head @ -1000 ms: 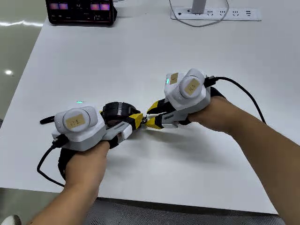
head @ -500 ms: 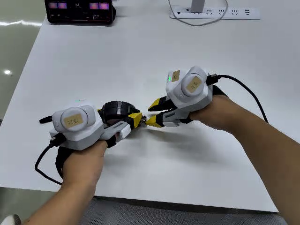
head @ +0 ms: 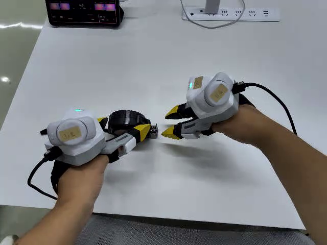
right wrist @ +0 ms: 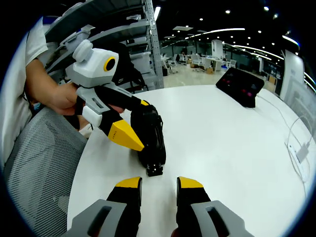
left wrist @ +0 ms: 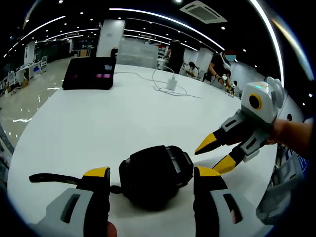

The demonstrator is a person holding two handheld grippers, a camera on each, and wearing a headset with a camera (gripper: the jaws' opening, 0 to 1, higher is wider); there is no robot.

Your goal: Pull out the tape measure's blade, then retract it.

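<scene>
A black tape measure (head: 126,119) lies on the white table (head: 153,61), and my left gripper (head: 124,125) is shut on its case. In the left gripper view the case (left wrist: 155,175) sits between the two yellow-tipped jaws, its wrist strap (left wrist: 49,177) trailing left. The blade is drawn in, with the end hook (right wrist: 154,170) at the case mouth. My right gripper (head: 170,122) stands open just right of the hook, a small gap away, holding nothing. The right gripper view has the hook just ahead of the open jaws, with the left gripper (right wrist: 136,121) beyond.
A dark screen device (head: 84,11) and a white power strip (head: 230,14) with a cable lie at the table's far edge. A black cable (head: 271,102) trails from the right gripper. The table's front edge is close to my hands.
The right gripper was shut at the blade's hook a second ago. It has since opened and backed off to the right. The left gripper still holds the case.
</scene>
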